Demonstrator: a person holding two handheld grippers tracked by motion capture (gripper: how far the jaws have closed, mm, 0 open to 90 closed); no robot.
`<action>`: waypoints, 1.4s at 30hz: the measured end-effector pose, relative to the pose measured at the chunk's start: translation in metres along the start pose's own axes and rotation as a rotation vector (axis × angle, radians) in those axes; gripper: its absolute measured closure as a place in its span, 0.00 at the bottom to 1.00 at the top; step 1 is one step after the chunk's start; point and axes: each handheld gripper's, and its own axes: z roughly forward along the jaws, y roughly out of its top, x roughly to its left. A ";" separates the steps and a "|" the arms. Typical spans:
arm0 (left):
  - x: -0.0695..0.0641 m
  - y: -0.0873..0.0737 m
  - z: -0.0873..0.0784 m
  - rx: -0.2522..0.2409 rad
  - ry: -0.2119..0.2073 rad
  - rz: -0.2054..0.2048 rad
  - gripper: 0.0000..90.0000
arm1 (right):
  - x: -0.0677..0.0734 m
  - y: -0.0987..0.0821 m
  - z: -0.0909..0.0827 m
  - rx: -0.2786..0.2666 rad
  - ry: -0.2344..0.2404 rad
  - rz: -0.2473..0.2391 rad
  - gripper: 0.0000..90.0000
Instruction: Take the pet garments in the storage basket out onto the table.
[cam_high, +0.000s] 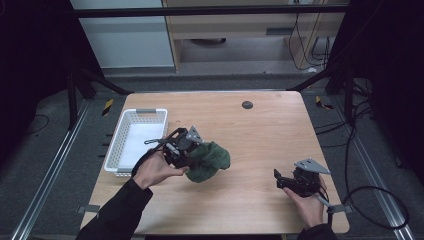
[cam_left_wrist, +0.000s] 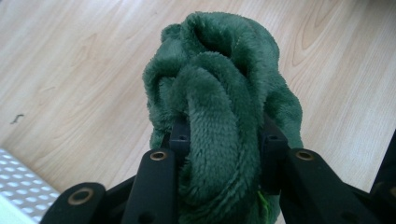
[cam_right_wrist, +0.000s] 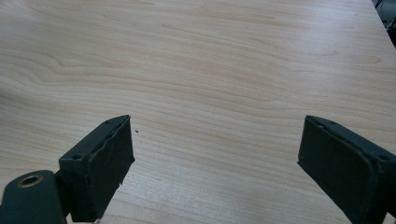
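Note:
A bundled dark green fleece cloth (cam_high: 210, 160) is near the middle of the wooden table (cam_high: 250, 145), just right of the white basket. My left gripper (cam_high: 192, 152) is shut on the green cloth (cam_left_wrist: 219, 93), and in the left gripper view its two black jaws press a thick fold from both sides. Whether the bundle rests on the wood or hangs above it I cannot tell. My right gripper (cam_high: 277, 179) sits low at the table's front right, held by a hand. Its fingers (cam_right_wrist: 109, 163) stand wide apart over bare wood, nothing between them.
A white perforated plastic basket (cam_high: 120, 150) lies at the table's left edge, and its corner (cam_left_wrist: 21, 189) shows beside my left gripper. A small dark round disc (cam_high: 247, 104) sits near the far edge. Cables (cam_high: 370, 200) trail off the right side.

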 end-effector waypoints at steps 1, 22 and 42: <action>0.000 0.000 0.000 0.000 0.000 0.000 0.73 | 0.000 0.000 0.000 0.000 0.000 0.000 0.11; -0.014 0.005 0.053 0.070 -0.077 0.044 0.73 | -0.001 0.001 0.000 -0.004 -0.004 -0.003 0.11; -0.018 -0.005 0.087 0.119 -0.116 0.062 0.70 | 0.000 0.000 0.000 -0.002 -0.003 -0.005 0.11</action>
